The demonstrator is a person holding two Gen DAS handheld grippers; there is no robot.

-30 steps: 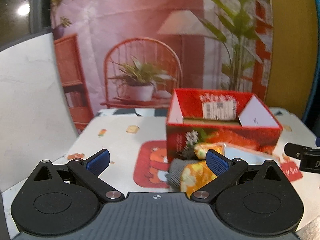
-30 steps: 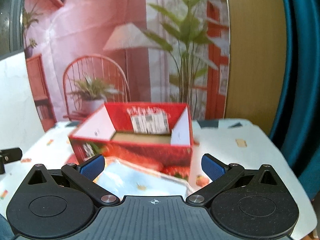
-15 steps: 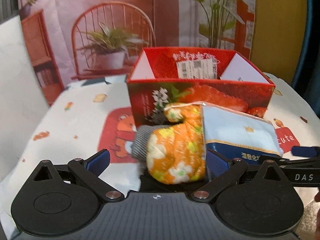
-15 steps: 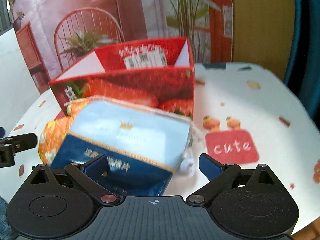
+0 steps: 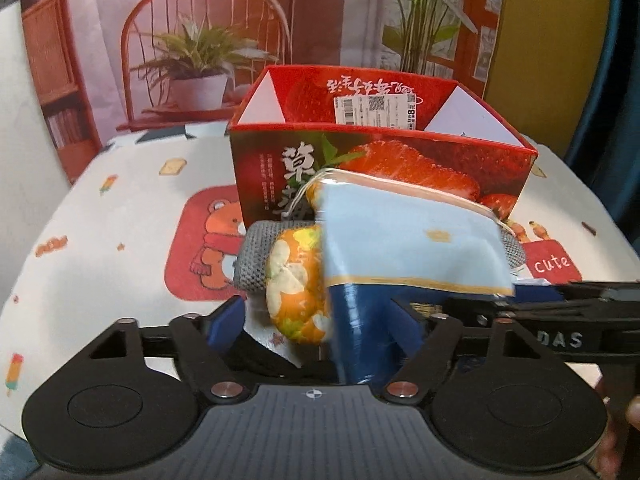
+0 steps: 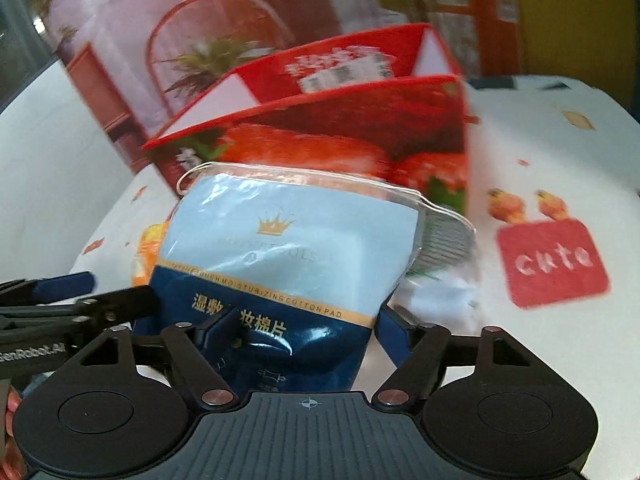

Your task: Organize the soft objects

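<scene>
Cotton pad pack (image 6: 288, 248): pale blue over navy, gold crown, glossy; on the table (image 5: 120, 216) before the red strawberry box (image 5: 380, 168).
Orange floral soft item (image 5: 298, 280): beside the pack, on a grey knit (image 5: 256, 260).
Right gripper (image 6: 308, 328): jaws just closing, clasping the pack.
Left gripper (image 5: 316, 320): jaws just closing around floral item and pack edge; contact unclear.
Hidden: pack's lower end, knit mostly covered; right view blurred.

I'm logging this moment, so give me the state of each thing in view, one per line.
Box: upright, open-topped, only a label visible inside.
Pad bag: sealed, leaning on the pile, between the right gripper's just-closing jaws.
Orange mitt: lying on the pile, between the left gripper's just-closing jaws.
Grey cloth: bunched under the mitt.
Tablecloth: spread flat.
</scene>
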